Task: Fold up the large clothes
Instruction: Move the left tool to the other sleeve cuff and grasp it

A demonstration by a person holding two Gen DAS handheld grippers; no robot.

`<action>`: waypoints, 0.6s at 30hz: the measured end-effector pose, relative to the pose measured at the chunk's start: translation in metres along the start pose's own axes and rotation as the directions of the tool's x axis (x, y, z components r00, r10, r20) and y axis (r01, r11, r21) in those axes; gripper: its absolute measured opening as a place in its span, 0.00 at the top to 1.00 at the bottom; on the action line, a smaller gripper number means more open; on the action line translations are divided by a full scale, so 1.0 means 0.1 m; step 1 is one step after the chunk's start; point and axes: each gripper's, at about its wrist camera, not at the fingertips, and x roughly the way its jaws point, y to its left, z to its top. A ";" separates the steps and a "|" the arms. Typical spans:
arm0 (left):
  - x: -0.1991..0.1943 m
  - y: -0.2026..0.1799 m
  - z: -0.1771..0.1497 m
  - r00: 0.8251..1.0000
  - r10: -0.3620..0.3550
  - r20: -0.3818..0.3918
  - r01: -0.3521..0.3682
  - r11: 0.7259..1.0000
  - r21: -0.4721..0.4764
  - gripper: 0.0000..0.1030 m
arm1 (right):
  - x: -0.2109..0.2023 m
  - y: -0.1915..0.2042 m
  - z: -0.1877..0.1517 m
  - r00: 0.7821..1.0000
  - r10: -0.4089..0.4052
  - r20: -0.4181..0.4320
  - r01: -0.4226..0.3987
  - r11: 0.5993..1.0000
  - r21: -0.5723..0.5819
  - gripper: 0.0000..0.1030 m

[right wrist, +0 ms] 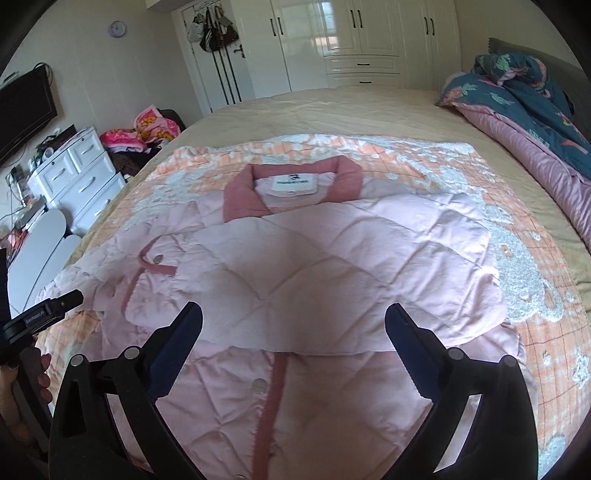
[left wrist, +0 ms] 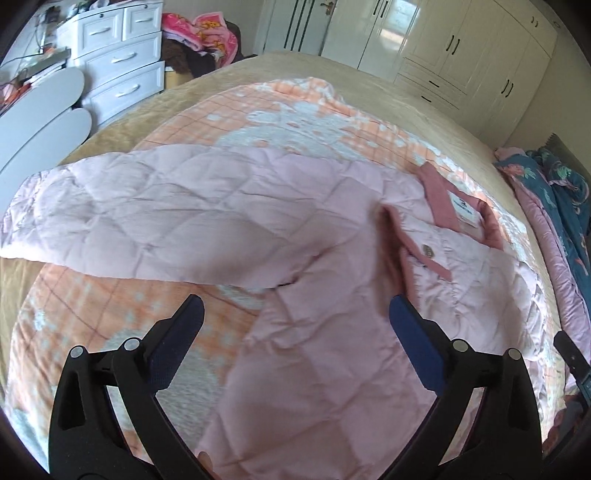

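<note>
A pale pink quilted jacket (right wrist: 332,258) with a darker pink collar (right wrist: 243,195) lies flat on an orange checked blanket (right wrist: 546,332) on the bed. In the right wrist view one sleeve (right wrist: 369,280) lies folded across the chest. In the left wrist view the jacket (left wrist: 332,332) has its other sleeve (left wrist: 129,206) stretched out to the left. My left gripper (left wrist: 295,317) is open and empty above the jacket's side. My right gripper (right wrist: 293,321) is open and empty above the jacket's front, near the folded sleeve.
A beige bedspread (right wrist: 332,107) covers the bed. A dark floral duvet (right wrist: 524,99) is heaped at the bed's right end. A white drawer chest (left wrist: 118,59) and a pile of pink clothes (left wrist: 199,33) stand beyond the bed. White wardrobes (right wrist: 369,33) line the far wall.
</note>
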 end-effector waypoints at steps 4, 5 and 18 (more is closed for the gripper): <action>-0.03 0.15 0.04 1.000 0.017 0.010 -0.017 0.999 -0.032 0.09 | 0.01 0.29 0.05 1.000 0.026 0.005 -0.025 0.999 -0.042 0.04; -0.04 0.18 0.04 1.000 0.019 0.014 -0.018 0.999 -0.039 0.09 | 0.01 0.36 0.05 0.999 0.032 0.004 -0.032 0.998 -0.052 0.04; -0.14 0.71 0.16 0.996 0.066 0.055 -0.057 0.985 -0.163 0.09 | 0.17 1.30 0.20 0.992 0.125 -0.014 -0.125 0.975 -0.186 0.04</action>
